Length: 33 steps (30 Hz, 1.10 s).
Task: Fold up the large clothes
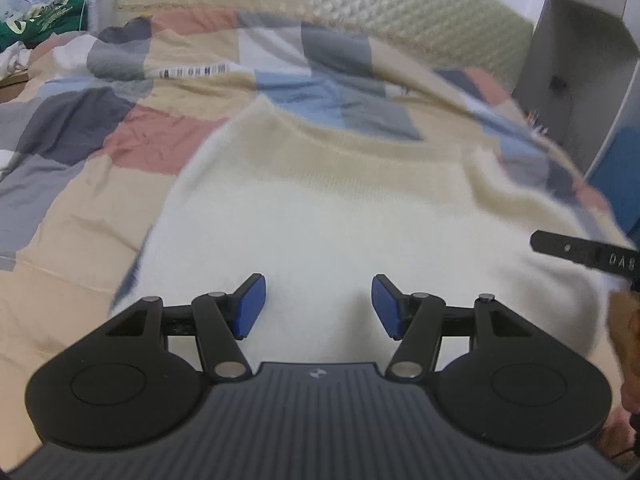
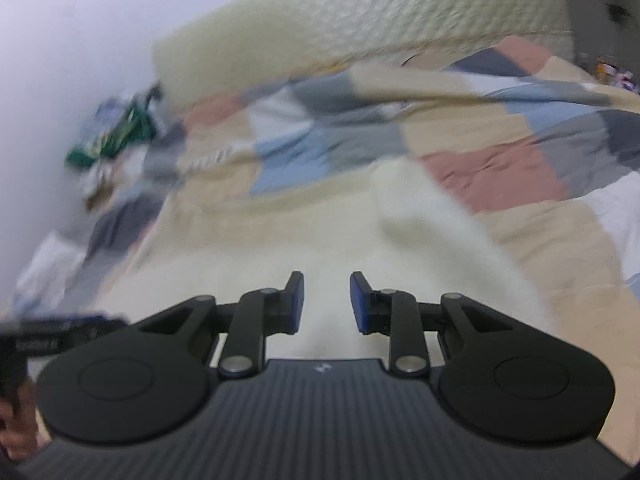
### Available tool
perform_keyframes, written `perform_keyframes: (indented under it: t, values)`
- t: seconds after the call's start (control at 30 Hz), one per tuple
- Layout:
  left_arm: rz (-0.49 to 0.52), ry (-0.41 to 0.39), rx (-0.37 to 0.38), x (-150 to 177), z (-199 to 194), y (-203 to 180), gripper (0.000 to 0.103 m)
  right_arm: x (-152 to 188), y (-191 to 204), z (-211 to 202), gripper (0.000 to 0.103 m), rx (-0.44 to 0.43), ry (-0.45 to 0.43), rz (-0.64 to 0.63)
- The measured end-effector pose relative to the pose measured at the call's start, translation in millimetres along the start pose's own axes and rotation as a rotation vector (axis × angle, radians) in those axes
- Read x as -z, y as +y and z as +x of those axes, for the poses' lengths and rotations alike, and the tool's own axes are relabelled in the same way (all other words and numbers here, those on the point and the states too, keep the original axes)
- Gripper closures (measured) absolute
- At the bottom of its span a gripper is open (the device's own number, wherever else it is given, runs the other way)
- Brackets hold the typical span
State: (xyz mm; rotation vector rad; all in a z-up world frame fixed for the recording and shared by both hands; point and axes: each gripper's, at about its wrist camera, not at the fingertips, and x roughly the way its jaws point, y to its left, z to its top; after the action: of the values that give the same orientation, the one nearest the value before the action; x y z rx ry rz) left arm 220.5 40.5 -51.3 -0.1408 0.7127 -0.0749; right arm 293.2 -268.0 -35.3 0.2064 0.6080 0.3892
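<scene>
We see the cream sweater (image 1: 320, 216) spread flat on the patchwork quilt (image 1: 132, 136), its beige band toward the headboard (image 1: 320, 4). Our left gripper (image 1: 318, 306) is over the sweater's near part, jaws apart with nothing between them. Our right gripper (image 2: 326, 302) is likewise over the sweater (image 2: 320, 248), jaws apart and empty. The right view is blurred. A clothes pile (image 1: 36, 16) lies at the far corner.

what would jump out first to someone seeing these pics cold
A cream sweater fills the middle, lying on a patchwork quilt of pink, grey, blue and tan squares. Both grippers, left and right, hover open just above it. A green pile of clothes sits at the far left corner.
</scene>
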Motion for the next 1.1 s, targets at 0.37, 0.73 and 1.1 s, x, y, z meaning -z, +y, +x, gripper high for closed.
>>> perform_keyframes:
  t: [0.37,0.73,1.1]
  values:
    - [-0.024,0.031,-0.014,11,3,-1,0.038,33,17,48,0.076,0.055,0.132,-0.069]
    - [-0.195,0.062,0.076,45,-59,-2,0.037,48,15,-31,0.074,-0.065,0.082,0.213]
    - [-0.475,0.171,0.129,65,-49,35,0.021,83,-6,-28,0.023,-0.177,0.169,0.583]
